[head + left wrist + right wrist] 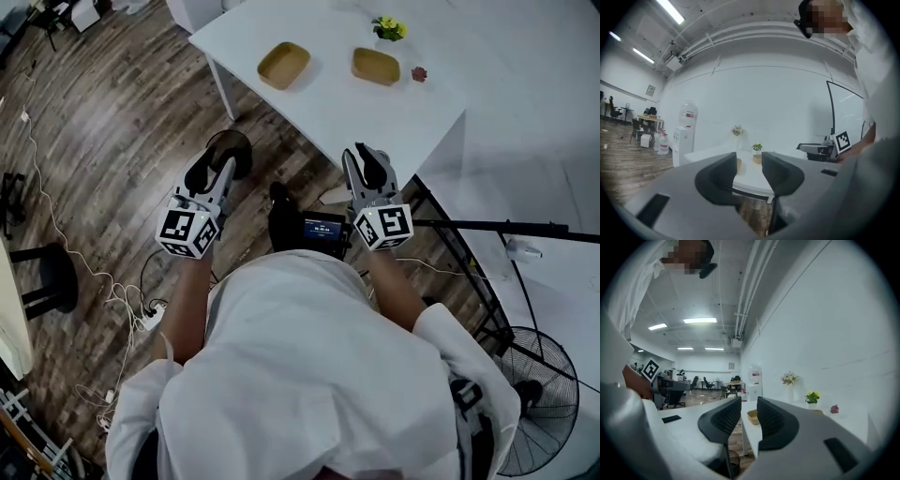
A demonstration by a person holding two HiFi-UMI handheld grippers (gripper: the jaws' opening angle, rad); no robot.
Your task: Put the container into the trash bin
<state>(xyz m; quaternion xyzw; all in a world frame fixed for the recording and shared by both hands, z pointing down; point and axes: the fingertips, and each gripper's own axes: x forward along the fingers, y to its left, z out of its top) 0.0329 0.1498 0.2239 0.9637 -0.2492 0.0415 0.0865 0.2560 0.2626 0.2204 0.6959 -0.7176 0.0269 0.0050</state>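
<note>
In the head view, a white table (525, 84) is ahead. Two yellow containers sit on it, well apart. The left container (284, 65) is near the table's corner. The right container (376, 66) is just below a small plant (389, 28) with yellow flowers. A tiny red flower (419, 73) is beside it. The dark, round trash bin (232, 150) stands on the wood floor near the table leg, and the left gripper (214, 169) partly hides it. The right gripper (368, 161) is over the floor, close to the table's edge. Both are far from the containers. White cables (103, 281) lie on the floor at the left, and a fan (539, 403) stands at the right.

In the left gripper view, the left gripper (749, 161) has its jaws spread with nothing between them. The table (750, 180) and the plant (757, 147) show far off through the gap. A water cooler (686, 133) stands to the left.

In the right gripper view, the right gripper (748, 411) has its jaws apart too, and it holds nothing. One container (752, 416) shows on the table through the gap. I cannot tell which one. The trash bin (729, 459) peeks out low on the floor.
</note>
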